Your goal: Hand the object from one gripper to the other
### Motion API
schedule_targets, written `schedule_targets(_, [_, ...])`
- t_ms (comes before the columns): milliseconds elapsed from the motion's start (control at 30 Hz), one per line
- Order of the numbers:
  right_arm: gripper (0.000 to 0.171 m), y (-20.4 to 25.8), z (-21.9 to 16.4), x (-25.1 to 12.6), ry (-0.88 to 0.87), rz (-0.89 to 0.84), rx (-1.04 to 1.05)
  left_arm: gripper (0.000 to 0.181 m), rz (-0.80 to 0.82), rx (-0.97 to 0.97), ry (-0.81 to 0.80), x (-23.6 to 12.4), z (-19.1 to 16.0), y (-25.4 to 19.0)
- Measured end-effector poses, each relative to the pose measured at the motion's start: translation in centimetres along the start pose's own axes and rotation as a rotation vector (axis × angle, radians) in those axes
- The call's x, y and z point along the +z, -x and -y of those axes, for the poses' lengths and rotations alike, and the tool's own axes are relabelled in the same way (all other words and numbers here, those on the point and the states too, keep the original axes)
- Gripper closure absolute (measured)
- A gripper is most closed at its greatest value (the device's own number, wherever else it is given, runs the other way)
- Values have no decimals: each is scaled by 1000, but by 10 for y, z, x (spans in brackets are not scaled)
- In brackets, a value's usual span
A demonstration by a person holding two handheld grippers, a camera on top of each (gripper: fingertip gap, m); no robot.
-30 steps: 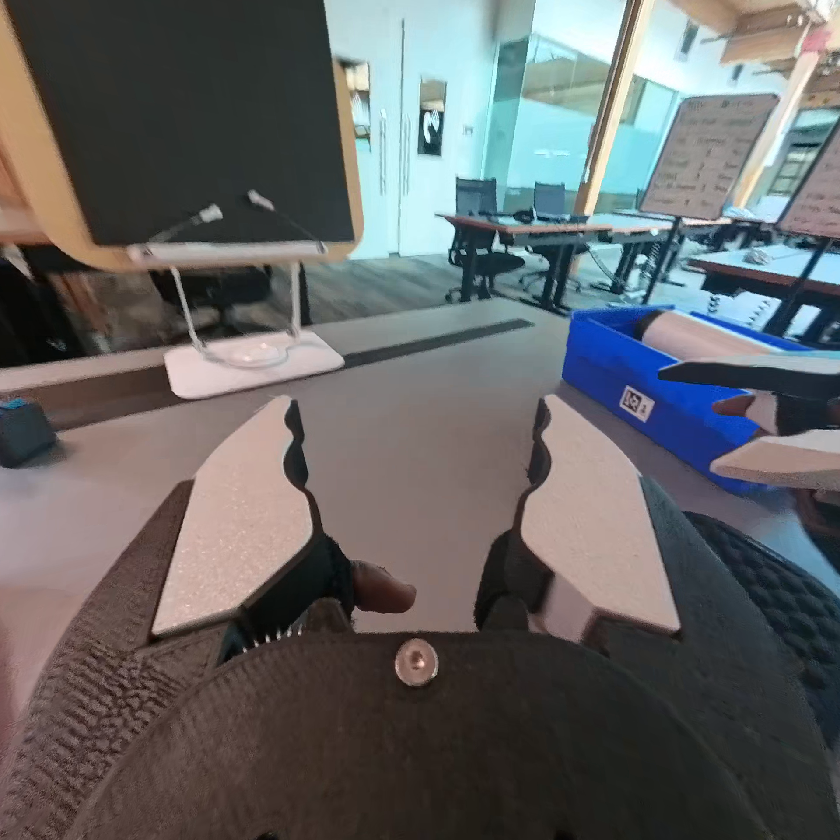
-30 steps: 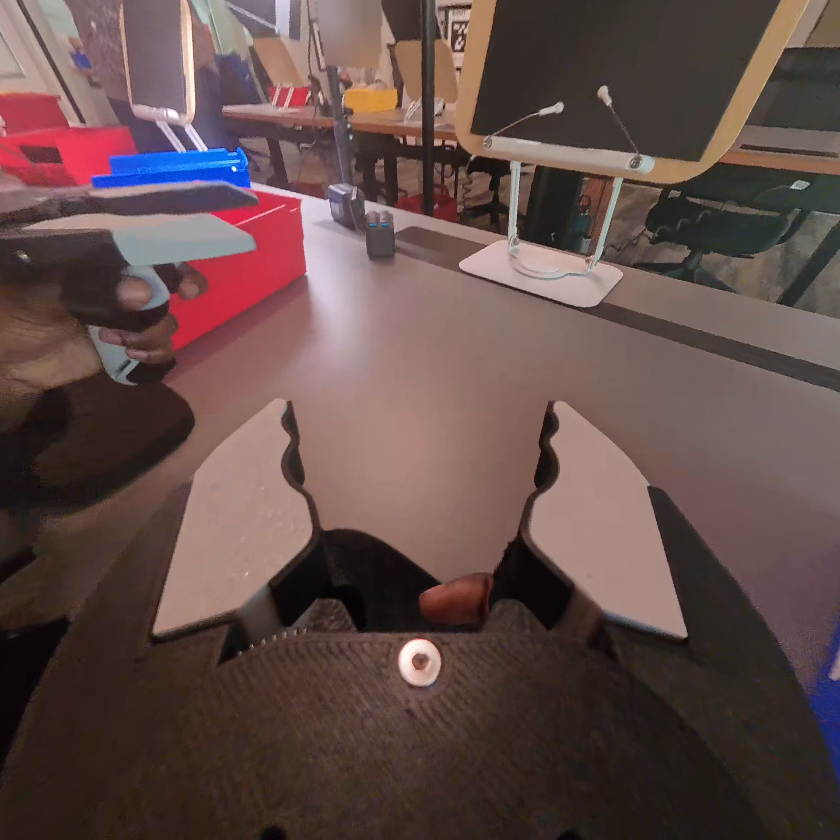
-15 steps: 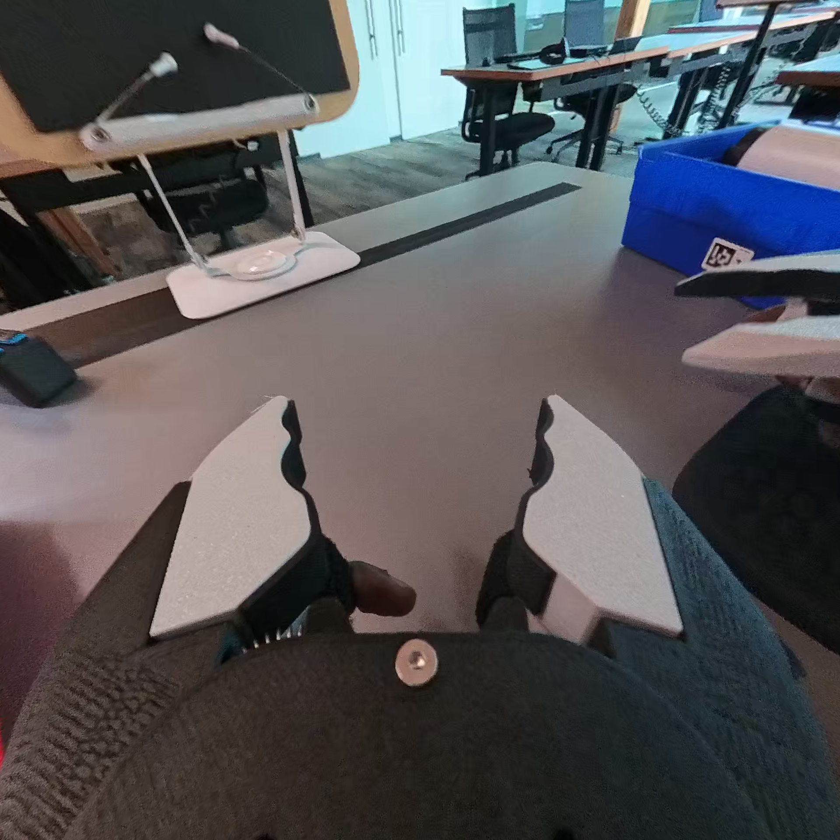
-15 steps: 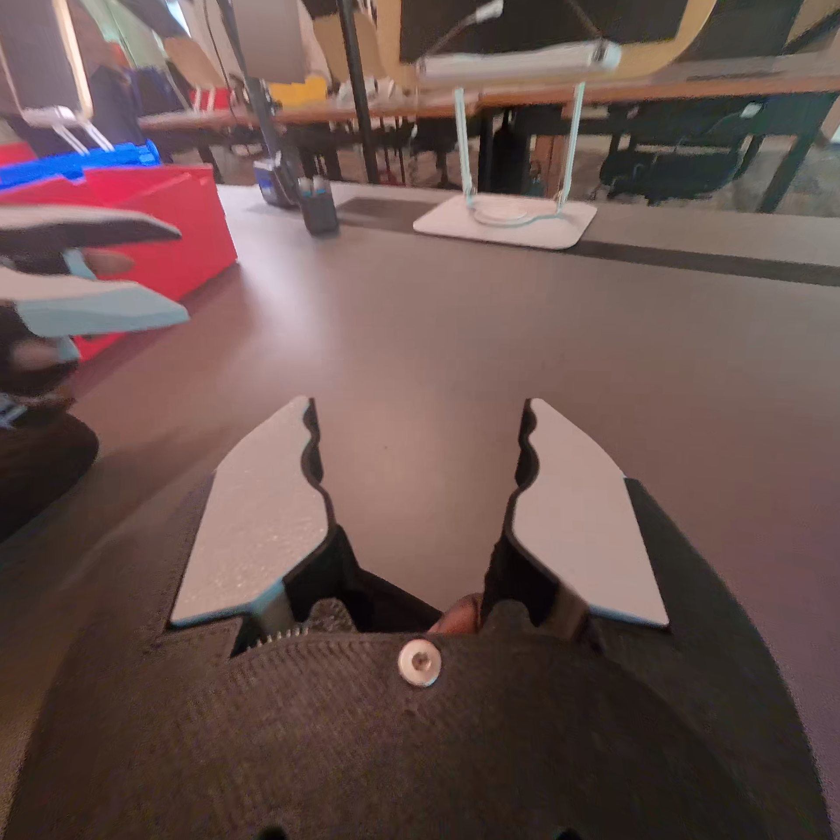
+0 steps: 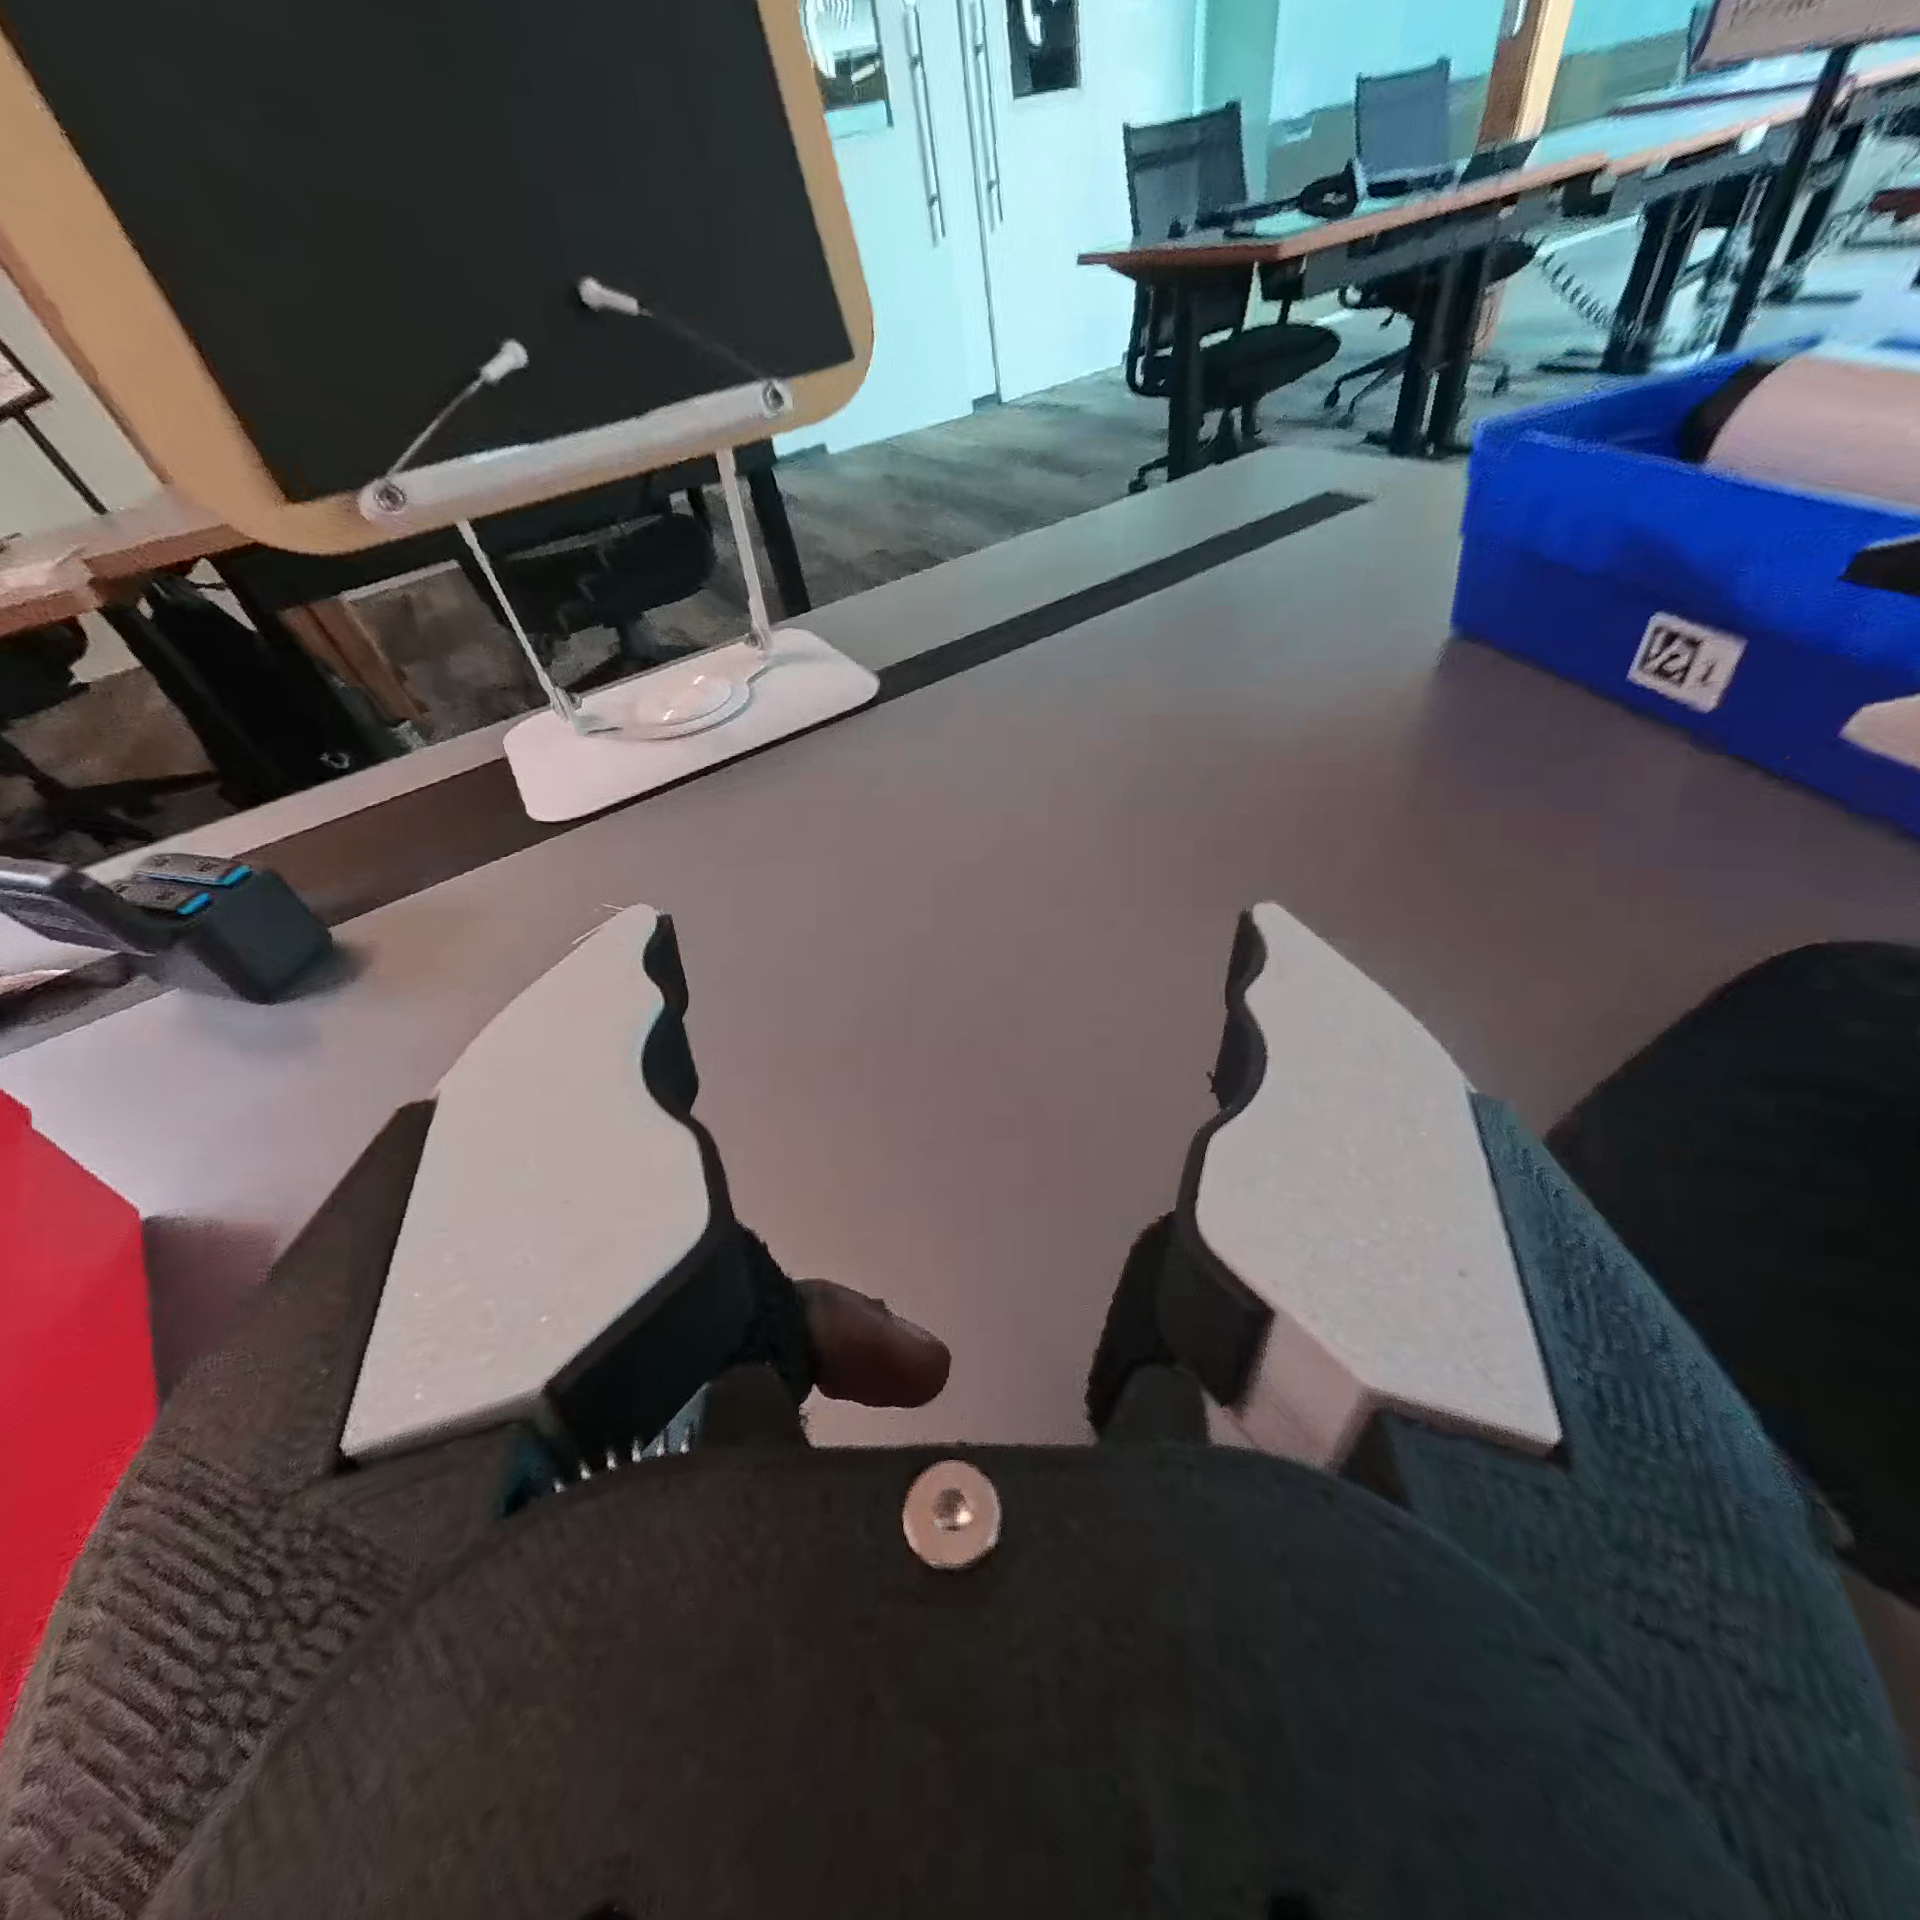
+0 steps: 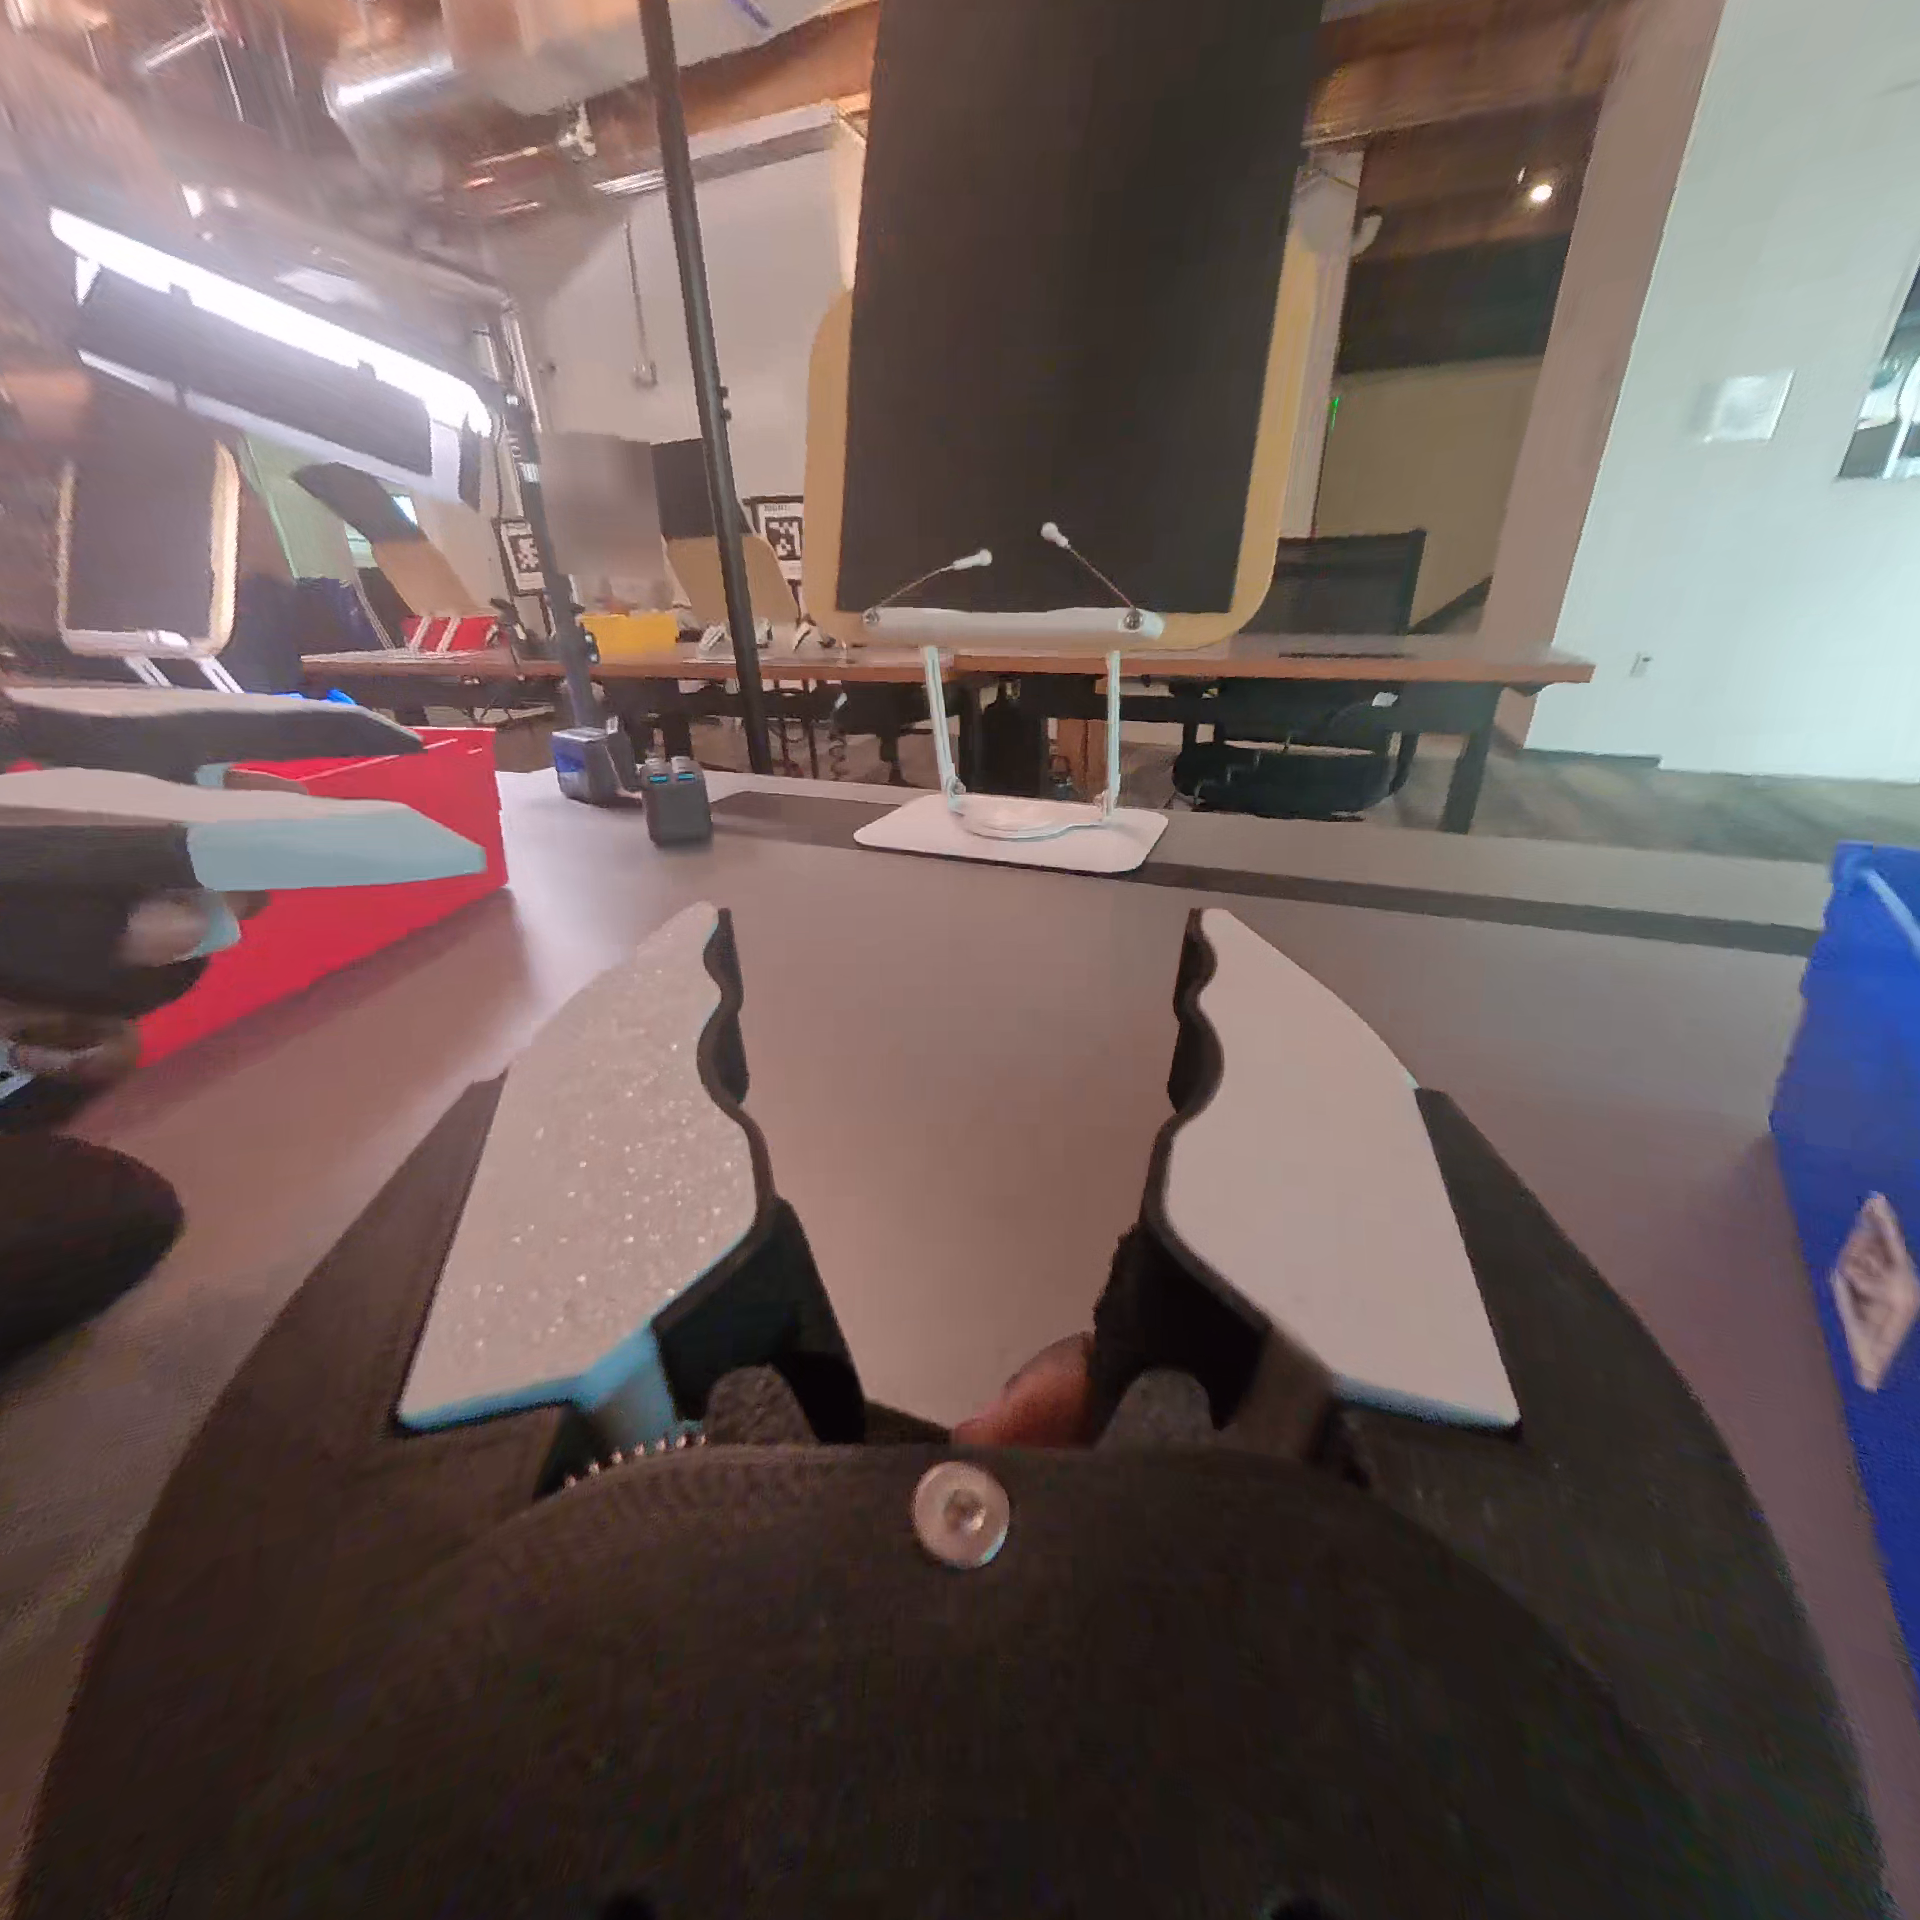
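Left gripper (image 5: pixel 951 925): jaws spread wide, nothing between the pads, nothing touched, only bare grey table (image 5: pixel 1039 831) under the gap. Bare fingertip (image 5: pixel 883 1366) poking out at the finger base.

Right gripper (image 6: pixel 956 925): same, spread wide, empty, above the table. Fingertip (image 6: pixel 1039 1392) visible near the right finger root.

Task object: not identifiable in either view; neither gripper carrying anything. Left gripper also seen side-on at left edge of right wrist view, fingers parted, gap empty.

Blue bin (image 5: pixel 1683 592) to the right on the table, with a pale roll (image 5: pixel 1829 416) inside and a white sticker (image 5: pixel 1683 660) with black code-style marking on its wall. Red bin (image 6: pixel 343 873) to the left. Black-faced, tan-rimmed board on a white stand (image 5: pixel 686 717) at far side of table. Small dark battery charger (image 5: pixel 223 930) with blue-tipped packs near the left edge. Black-and-white fiducial-type markers (image 6: pixel 784 535) posted in the background; nothing else legible.
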State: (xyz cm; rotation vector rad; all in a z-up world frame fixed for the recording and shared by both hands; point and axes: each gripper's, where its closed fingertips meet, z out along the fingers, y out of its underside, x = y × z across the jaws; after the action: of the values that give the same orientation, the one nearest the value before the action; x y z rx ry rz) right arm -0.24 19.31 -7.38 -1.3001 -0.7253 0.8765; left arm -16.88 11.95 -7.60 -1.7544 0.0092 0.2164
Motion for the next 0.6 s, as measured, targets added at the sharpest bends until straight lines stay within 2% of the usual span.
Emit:
schedule_targets(67, [90,-15,9,-21,25,-52,-41,82,70,5,-39,-18,7,4])
schedule_targets(133, [89,-42,21,-49,26,-173,-147,84,157,-7,-92,-42,9,11])
schedule_targets(233, [93,-87,28,-94,45,-388,-194,86,205,-52,-130,-72,3,13])
schedule_targets(300, [91,-111,13,-114,153,-469,-188,87,233,-72,-142,-89,-2,15])
schedule_targets(400, [97,-122,-20,-118,336,-446,-158,89,236,-109,-168,-109,-4,12])
schedule_targets(500, [126,-129,-31,-105,418,-454,-229,89,249,-80,-125,-122,-15,7])
schedule_targets(533, [130,-135,-36,-102,467,-477,-261,89,254,-64,-114,-127,-18,7])
schedule_targets(600, [156,-140,-56,-96,607,-457,-282,88,257,-39,-130,-134,-16,7])
